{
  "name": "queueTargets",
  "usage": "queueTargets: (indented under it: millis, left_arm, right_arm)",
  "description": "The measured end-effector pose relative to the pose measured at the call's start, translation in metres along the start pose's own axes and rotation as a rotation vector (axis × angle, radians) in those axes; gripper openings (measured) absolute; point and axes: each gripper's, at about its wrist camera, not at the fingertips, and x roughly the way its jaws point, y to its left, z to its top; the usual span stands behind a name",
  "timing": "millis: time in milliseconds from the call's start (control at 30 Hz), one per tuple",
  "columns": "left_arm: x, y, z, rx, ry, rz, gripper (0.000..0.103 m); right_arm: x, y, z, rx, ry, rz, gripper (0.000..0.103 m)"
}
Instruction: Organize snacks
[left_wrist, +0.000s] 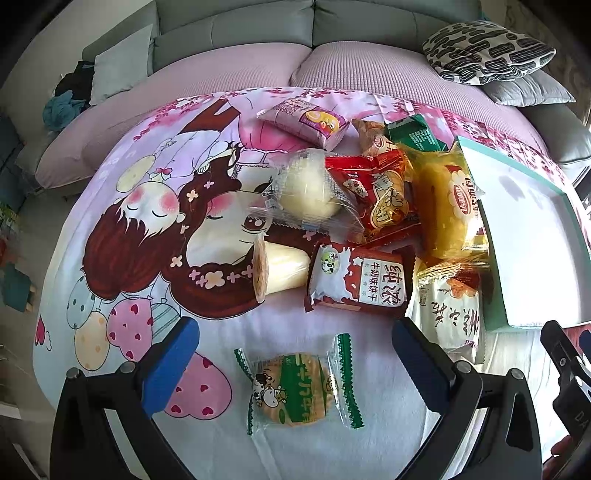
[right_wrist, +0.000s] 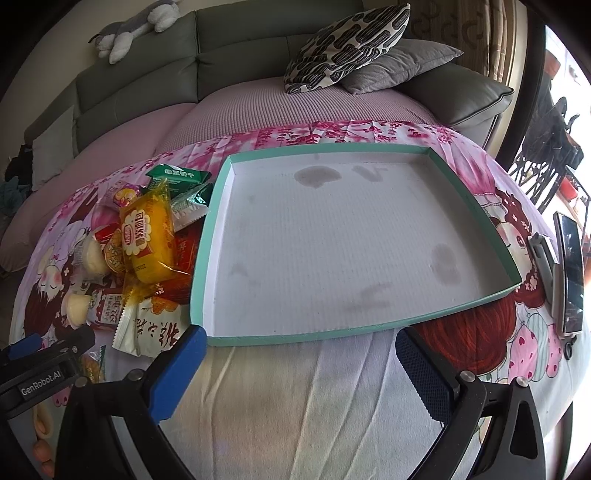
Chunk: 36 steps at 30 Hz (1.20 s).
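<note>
Cartoon-print pink cloth covers the tabletop (left_wrist: 122, 229), with the left claw (left_wrist: 295, 354) spread wide around a green-striped clear-wrapped round biscuit (left_wrist: 291, 391), probably the first pick, while the right claw (right_wrist: 301, 363) waits equally wide before the empty teal-rimmed white cardboard tray (right_wrist: 369, 330).

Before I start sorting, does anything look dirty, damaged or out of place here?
Yes: the tray is empty but its white floor carries several grey blotches, like stains or damp marks. The snacks lie in a loose heap beside it, overlapping; none looks torn.
</note>
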Motion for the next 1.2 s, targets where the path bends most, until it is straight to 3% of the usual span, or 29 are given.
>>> queueTargets:
  millis: [1200]
  left_arm:
    - [0.002,-0.0007,-0.0011,-0.006,0.008,0.0,0.103]
  right_arm:
    - [-0.0011,-0.001,0.0022,0.0,0.002,0.002,0.103]
